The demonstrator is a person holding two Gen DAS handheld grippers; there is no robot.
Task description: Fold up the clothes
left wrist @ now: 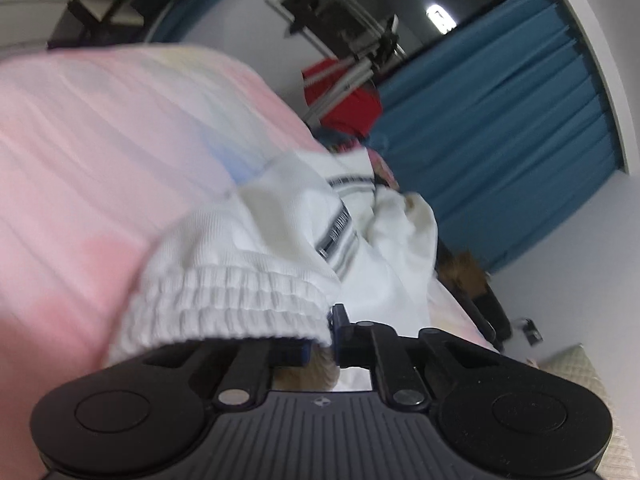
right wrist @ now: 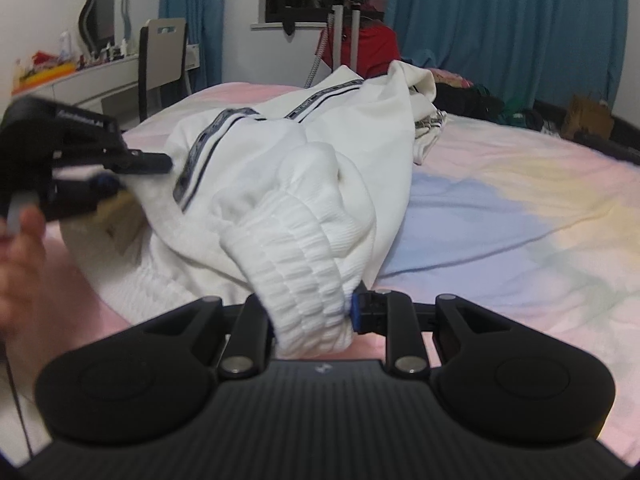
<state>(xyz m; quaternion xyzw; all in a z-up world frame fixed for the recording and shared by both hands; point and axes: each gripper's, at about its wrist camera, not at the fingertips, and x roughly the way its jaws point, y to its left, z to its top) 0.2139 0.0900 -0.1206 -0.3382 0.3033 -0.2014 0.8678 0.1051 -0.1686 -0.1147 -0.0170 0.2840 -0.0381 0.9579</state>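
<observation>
White track trousers (right wrist: 320,140) with a dark-striped side band lie bunched on the pastel bedsheet (right wrist: 500,200). My right gripper (right wrist: 316,320) is shut on a gathered stretch of their ribbed elastic waistband (right wrist: 304,248), which bulges up between the fingers. At the left of the right wrist view, my left gripper (right wrist: 132,176), held by a hand (right wrist: 24,264), pinches another part of the white cloth edge. In the left wrist view, the waistband (left wrist: 240,300) drapes over the left gripper (left wrist: 322,336), whose pads are close together on the fabric. The trousers (left wrist: 380,220) trail away over the pink sheet (left wrist: 100,160).
A red garment (right wrist: 372,52) hangs by a metal stand at the bed's far side. Dark clothes (right wrist: 480,104) are piled at the far right edge. A chair (right wrist: 162,52) and a cluttered desk (right wrist: 72,76) stand at the left. Blue curtains (right wrist: 500,20) cover the back wall.
</observation>
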